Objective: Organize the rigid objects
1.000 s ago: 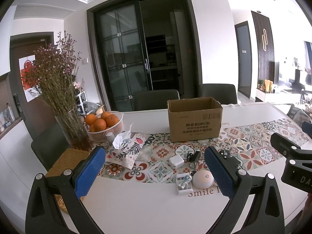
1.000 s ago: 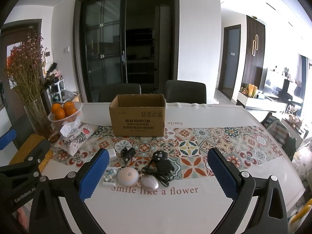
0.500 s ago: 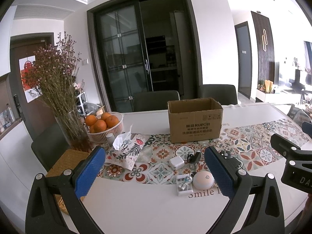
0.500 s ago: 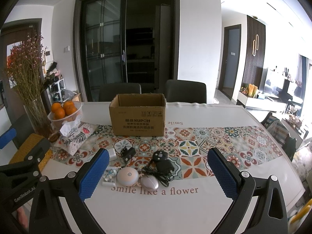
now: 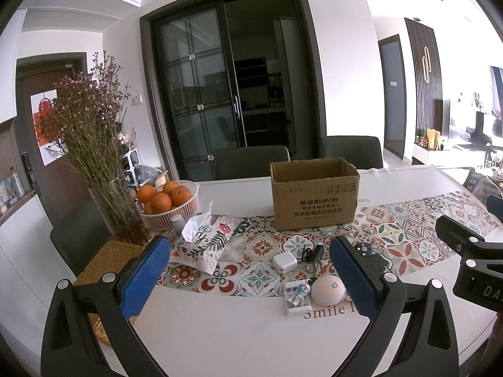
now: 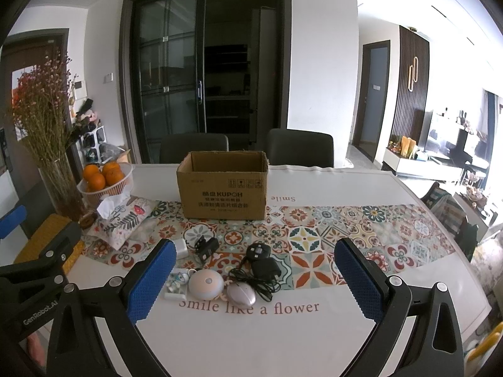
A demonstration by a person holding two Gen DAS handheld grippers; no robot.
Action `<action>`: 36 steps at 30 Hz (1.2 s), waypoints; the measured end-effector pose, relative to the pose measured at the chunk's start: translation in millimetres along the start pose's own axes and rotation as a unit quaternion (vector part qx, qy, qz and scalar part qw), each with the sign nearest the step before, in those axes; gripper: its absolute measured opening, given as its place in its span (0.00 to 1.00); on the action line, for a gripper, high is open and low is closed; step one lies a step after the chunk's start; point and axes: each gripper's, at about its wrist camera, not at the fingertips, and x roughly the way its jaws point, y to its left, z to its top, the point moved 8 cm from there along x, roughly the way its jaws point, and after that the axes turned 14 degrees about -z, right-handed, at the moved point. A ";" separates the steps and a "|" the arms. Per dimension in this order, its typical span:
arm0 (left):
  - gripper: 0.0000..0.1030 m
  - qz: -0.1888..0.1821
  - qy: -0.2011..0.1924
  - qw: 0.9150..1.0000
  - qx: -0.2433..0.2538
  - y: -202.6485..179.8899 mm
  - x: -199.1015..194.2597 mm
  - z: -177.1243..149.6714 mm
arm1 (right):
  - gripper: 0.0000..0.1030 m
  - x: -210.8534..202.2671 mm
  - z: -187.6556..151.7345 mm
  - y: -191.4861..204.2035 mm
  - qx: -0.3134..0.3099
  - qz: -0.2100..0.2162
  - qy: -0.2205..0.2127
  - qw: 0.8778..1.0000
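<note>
**Nothing moved yet: we hover, empty-handed**

Across the last second nothing has shifted, so sorting has not begun. Our left gripper and right gripper both hold their fingers wide apart. The small gadgets lie clustered before the open cardboard box. Only our right view shows the silver mouse; our left view hides it.

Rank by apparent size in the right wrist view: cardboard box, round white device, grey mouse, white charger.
1. cardboard box
2. round white device
3. grey mouse, slightly smaller
4. white charger, partly hidden behind a fingertip and farther away, so its rank is uncertain.
</note>
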 end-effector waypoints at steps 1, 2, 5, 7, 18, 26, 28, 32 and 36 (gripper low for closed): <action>1.00 0.000 0.000 1.000 0.000 -0.1 0.3 0.1 | 0.99 0.0 0.0 0.1 0.000 0.000 0.000 1.000; 1.00 0.000 0.000 1.000 0.000 0.0 0.4 0.1 | 0.99 0.1 -0.1 0.2 0.000 0.000 0.000 1.000; 1.00 -0.001 0.001 1.000 0.000 -0.3 0.3 -0.3 | 0.99 0.2 -0.3 0.3 0.000 0.000 0.000 1.000; 1.00 -0.002 0.002 1.000 0.000 -0.6 0.8 -1.4 | 0.99 4.5 -1.4 0.7 -0.001 0.000 0.001 1.000; 1.00 -0.007 0.009 1.000 -0.001 -0.6 4.6 -4.4 | 0.99 3.4 -0.4 1.2 -0.001 0.000 0.003 1.000; 1.00 -0.018 0.027 0.999 -0.003 -2.2 13.5 -9.6 | 0.99 15.2 -19.7 17.7 -0.003 0.010 0.019 1.000; 1.00 -0.023 0.034 0.999 -0.003 -2.8 17.4 -11.5 | 0.99 16.9 -22.6 19.4 -0.004 0.015 0.027 1.000; 1.00 -0.036 0.046 0.998 0.000 -6.0 28.1 -16.3 | 0.99 24.1 -24.1 20.3 -0.007 0.027 0.040 0.999; 0.99 -0.047 0.065 0.997 0.006 -8.5 43.8 -24.7 | 0.99 39.1 -30.9 25.8 -0.016 0.031 0.054 0.998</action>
